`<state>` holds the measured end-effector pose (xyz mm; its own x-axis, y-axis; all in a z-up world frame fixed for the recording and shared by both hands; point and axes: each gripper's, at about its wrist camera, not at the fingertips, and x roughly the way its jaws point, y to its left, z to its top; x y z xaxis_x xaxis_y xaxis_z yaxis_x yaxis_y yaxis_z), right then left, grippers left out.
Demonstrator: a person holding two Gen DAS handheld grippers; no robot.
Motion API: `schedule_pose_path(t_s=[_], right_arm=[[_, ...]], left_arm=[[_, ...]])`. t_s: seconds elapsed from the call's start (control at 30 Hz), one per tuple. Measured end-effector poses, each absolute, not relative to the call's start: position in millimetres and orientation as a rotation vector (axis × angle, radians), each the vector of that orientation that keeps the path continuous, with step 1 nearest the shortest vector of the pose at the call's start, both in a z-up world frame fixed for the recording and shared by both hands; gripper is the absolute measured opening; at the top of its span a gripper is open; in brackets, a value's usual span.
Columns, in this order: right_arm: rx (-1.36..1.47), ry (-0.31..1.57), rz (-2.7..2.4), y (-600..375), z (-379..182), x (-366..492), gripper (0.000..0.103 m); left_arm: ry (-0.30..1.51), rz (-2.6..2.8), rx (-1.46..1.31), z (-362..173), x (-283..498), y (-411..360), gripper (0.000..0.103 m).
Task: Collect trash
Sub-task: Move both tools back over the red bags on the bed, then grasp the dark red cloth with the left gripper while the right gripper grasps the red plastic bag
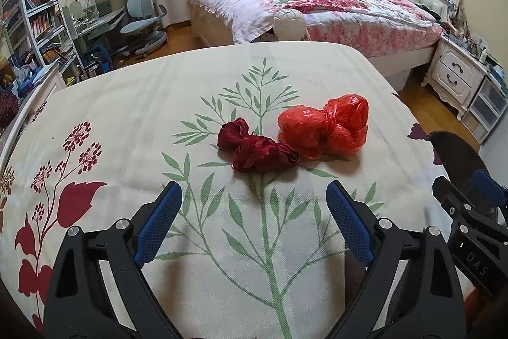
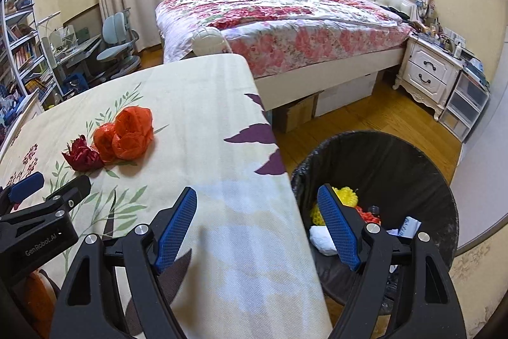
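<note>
On the floral tablecloth (image 1: 133, 104) lie a crumpled dark red ribbon wad (image 1: 255, 150) and, touching it on the right, a scrunched orange-red plastic bag (image 1: 327, 126). My left gripper (image 1: 254, 194) hovers open just short of them, nothing between its blue pads. In the right wrist view the same ribbon wad (image 2: 82, 155) and plastic bag (image 2: 127, 134) sit far left. My right gripper (image 2: 257, 196) is open and empty over the table's right edge, one finger above the black-lined trash bin (image 2: 393, 161), which holds yellow, red and white scraps.
The bin stands on the wooden floor (image 2: 365, 113) right of the table. Beyond are a bed with a floral quilt (image 2: 279, 18), a white nightstand (image 2: 428, 75), a desk chair (image 1: 143, 15), a bookshelf (image 1: 35, 8) and cardboard boxes (image 2: 295, 113) under the bed.
</note>
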<state>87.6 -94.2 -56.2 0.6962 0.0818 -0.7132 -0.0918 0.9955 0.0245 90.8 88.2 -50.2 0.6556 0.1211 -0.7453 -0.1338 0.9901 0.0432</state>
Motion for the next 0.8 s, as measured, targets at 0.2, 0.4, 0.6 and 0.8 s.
schedule_pose_path(t_s=[0.2, 0.4, 0.6, 0.8], right_arm=[[-0.018, 0.806, 0.113, -87, -58, 92, 0.076], [-0.008, 0.822, 0.118, -87, -61, 97, 0.076], [-0.009, 0.827, 0.118, -87, -61, 97, 0.076], [-0.016, 0.824, 0.118, -85, -60, 98, 0.076]], left_arm=[[0.872, 0.147, -0.040, -53, 105, 97, 0.090], [0.898, 0.154, -0.062, -56, 116, 108, 0.090], [0.909, 0.152, -0.077, -57, 118, 117, 0.090], [0.921, 0.192, -0.071, -59, 111, 134, 0.090]])
